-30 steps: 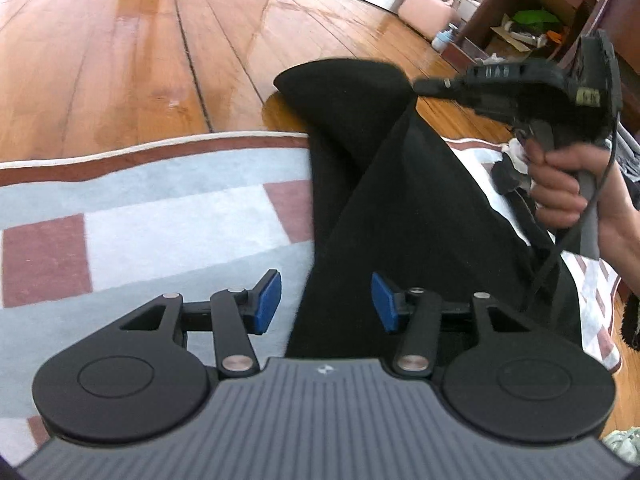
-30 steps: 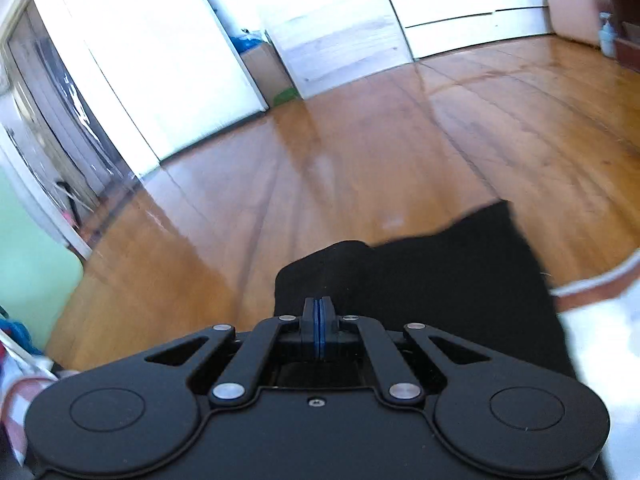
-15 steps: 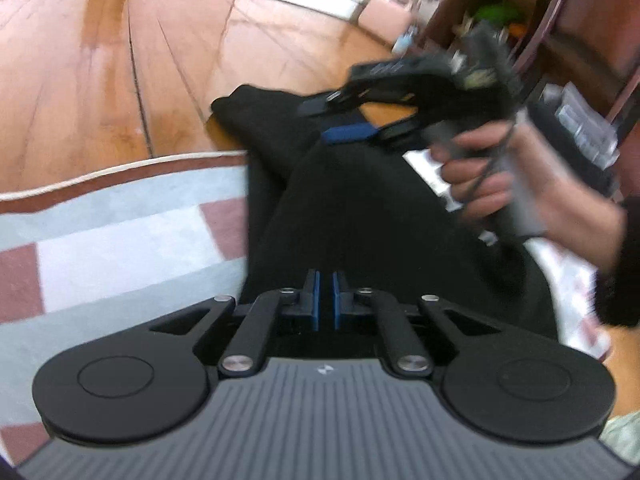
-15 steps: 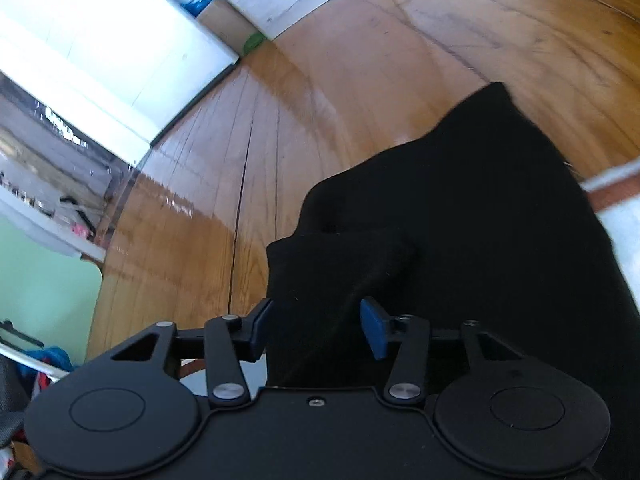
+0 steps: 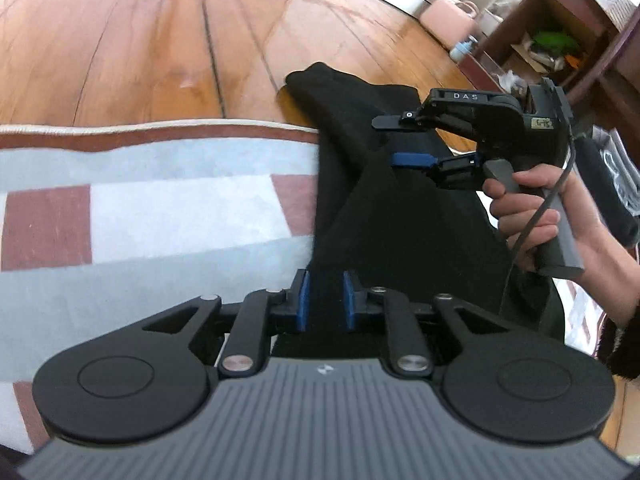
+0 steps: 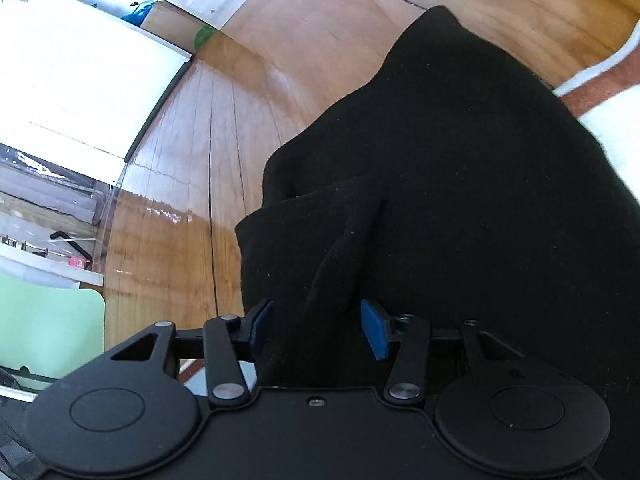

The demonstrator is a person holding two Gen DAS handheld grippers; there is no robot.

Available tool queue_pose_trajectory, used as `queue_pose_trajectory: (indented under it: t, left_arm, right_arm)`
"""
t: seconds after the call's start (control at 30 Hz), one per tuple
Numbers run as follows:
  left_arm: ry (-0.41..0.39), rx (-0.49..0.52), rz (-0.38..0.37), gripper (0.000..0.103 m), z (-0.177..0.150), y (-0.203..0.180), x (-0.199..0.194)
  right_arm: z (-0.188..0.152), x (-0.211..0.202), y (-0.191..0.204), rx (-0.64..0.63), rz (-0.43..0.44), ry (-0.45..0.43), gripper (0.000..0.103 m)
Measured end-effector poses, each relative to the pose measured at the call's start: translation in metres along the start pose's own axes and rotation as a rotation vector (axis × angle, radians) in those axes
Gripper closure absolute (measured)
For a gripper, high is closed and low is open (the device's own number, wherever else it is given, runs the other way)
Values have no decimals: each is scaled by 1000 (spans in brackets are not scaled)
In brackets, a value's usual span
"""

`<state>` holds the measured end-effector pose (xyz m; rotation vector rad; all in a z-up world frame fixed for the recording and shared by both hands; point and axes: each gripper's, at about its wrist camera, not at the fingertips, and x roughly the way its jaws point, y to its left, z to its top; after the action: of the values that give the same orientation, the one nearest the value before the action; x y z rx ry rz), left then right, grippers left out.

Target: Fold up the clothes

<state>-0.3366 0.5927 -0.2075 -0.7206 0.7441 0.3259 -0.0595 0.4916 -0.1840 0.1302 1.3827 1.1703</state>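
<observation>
I see the black garment (image 5: 400, 216) lying long, running straight away from me off the rug (image 5: 160, 208) onto the wooden floor (image 5: 140, 40). My left gripper (image 5: 325, 300) sits narrowly parted over its near end. My right gripper (image 6: 316, 328) gapes wide astride a raised fold at the far end, nearer that edge.

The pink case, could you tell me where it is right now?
In the left wrist view, the pink case stands far upper right on the wooden floor, beside the dark shelf unit.

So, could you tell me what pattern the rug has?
Pale blue-grey rug with white and reddish-brown blocks and a cream edge; clearest in the left wrist view.
</observation>
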Motion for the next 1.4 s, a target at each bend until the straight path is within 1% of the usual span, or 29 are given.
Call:
queue_pose_trajectory:
  t: [0.1,0.13,0.17,0.2,0.23,0.27,0.3,0.33,0.37,0.47,0.5,0.57,0.6,0.67,0.7,0.73,0.8,0.83,0.93,1.0,1.07,1.13,1.17,1.2,1.23,1.27,1.3,1.37,1.4]
  left_arm:
    - [4,24,27,86,-1,1,2]
    - [6,20,23,84,-1,2,2]
    - [3,17,17,82,-1,2,2]
    - [-1,15,10,79,-1,3,3]
    - [-9,23,1,76,-1,2,4]
    - [-16,31,-9,74,-2,1,5]
    - [-14,38,-20,64,-1,1,6]
    - [-10,36,-29,51,-1,-1,6]
    - [-10,23,-41,47,-2,0,6]
    - [0,-29,-78,46,-2,2,9]
    - [5,-30,-81,45,-2,1,11]
    - [18,0,-87,45,-3,-5,15]
    - [25,16,-86,48,-4,-8,17]
    - [53,51,-27,58,-6,-18,25]
    - [62,64,-1,76,-7,-22,28]
    - [44,42,2,86,-6,-17,24]
    - [7,-3,9,92,-5,-8,15]
    - [-11,-26,12,92,-4,-4,10]
    - [-67,-96,21,92,-2,11,-3]
    - [-104,-196,14,91,-4,31,-9]
    - [-115,-305,23,90,-9,53,-9]
    - [-118,-356,80,90,-13,67,-8]
    - [-123,-362,122,90,-14,71,-8]
    - [-135,-367,131,93,-15,74,-8]
    - [-142,-386,124,93,-15,76,-10]
    - [-150,-404,117,93,-16,78,-11]
    - [-154,-413,110,91,-16,78,-11]
    - [-156,-394,110,89,-16,74,-12]
    - [-156,-385,110,88,-15,72,-12]
  right_arm:
    - [10,13,13,-66,-31,-22,49]
    - [14,18,19,-98,-43,-33,64]
    - [17,21,23,-133,-38,-31,88]
    - [19,18,26,-154,-20,-47,98]
    - [21,16,29,-175,-2,-63,98]
    - [19,4,32,-193,53,-112,98]
    - [17,-8,35,-210,108,-161,98]
    - [11,-24,38,-242,154,-218,98]
    - [7,-36,40,-263,173,-257,98]
    - [-5,-68,32,-265,205,-314,98]
    - [-9,-74,28,-274,196,-319,98]
    - [-14,-78,19,-313,141,-307,98]
    - [-15,-74,15,-310,118,-294,98]
    - [-17,-70,7,-300,88,-275,98]
    - [-18,-69,2,-295,80,-270,98]
    - [-17,-67,1,-288,80,-271,98]
    - [-8,-59,13,-277,104,-274,98]
    - [-3,-55,22,-275,119,-277,98]
    - [10,-34,82,-338,184,-278,98]
    - [8,-7,131,-425,158,-245,98]
    - [6,20,180,-513,131,-212,97]
    - [-5,60,216,-584,62,-140,90]
    - [-8,70,223,-567,63,-125,88]
    - [-9,75,224,-524,96,-112,81]
    - [-9,75,220,-458,164,-98,71]
    - [-8,70,213,-389,238,-95,63]
    - [-9,64,206,-348,277,-105,52]
    - [-6,43,189,-322,274,-145,50]
    - [-2,33,178,-336,227,-159,50]
